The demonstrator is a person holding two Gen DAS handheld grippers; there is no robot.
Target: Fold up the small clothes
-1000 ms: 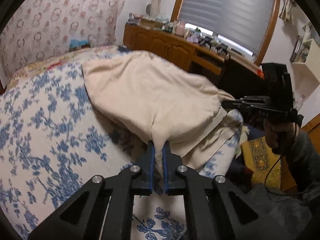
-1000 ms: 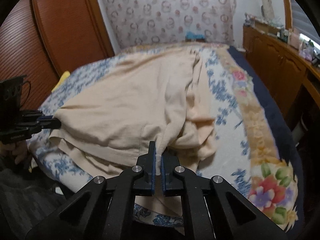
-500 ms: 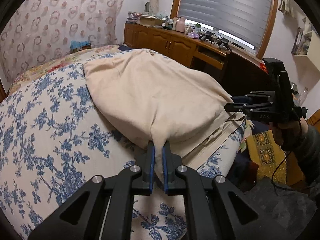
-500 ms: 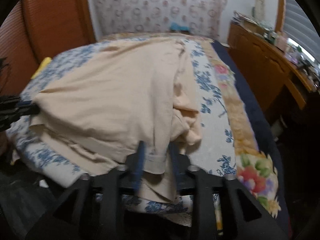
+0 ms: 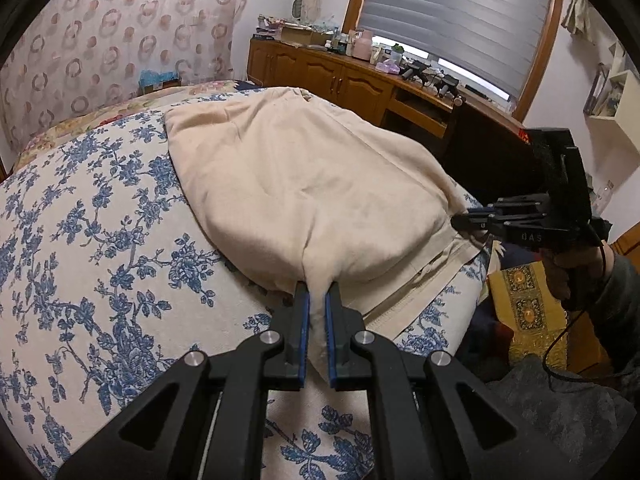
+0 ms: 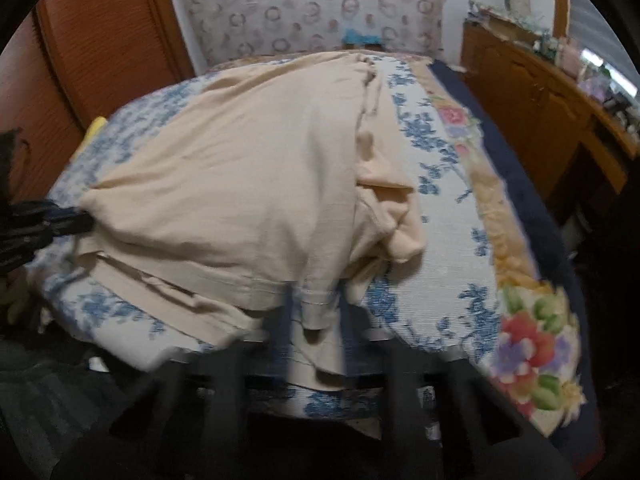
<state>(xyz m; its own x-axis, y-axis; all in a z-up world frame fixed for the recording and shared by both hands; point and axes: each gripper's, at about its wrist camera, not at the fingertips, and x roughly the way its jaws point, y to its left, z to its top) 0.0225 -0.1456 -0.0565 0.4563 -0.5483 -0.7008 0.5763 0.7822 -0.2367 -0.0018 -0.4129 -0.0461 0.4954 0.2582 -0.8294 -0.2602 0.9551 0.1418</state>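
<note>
Lying folded over on the bed (image 5: 92, 216), the beige garment (image 5: 304, 184) reached the near edge. The left tool (image 5: 316, 300) pinched its near fold. The right tool (image 6: 316, 312), blurred, had just been closing with the garment's hem corner between its jaws, pinching it.

We're in a home bedroom: a bed (image 5: 100, 240) under a blue-flowered cover, patterned curtain (image 5: 120, 32) behind it, a wooden sideboard (image 5: 320, 76) cluttered with bottles beneath a window blind (image 5: 460, 12), and a wooden wardrobe door (image 6: 100, 40).
</note>
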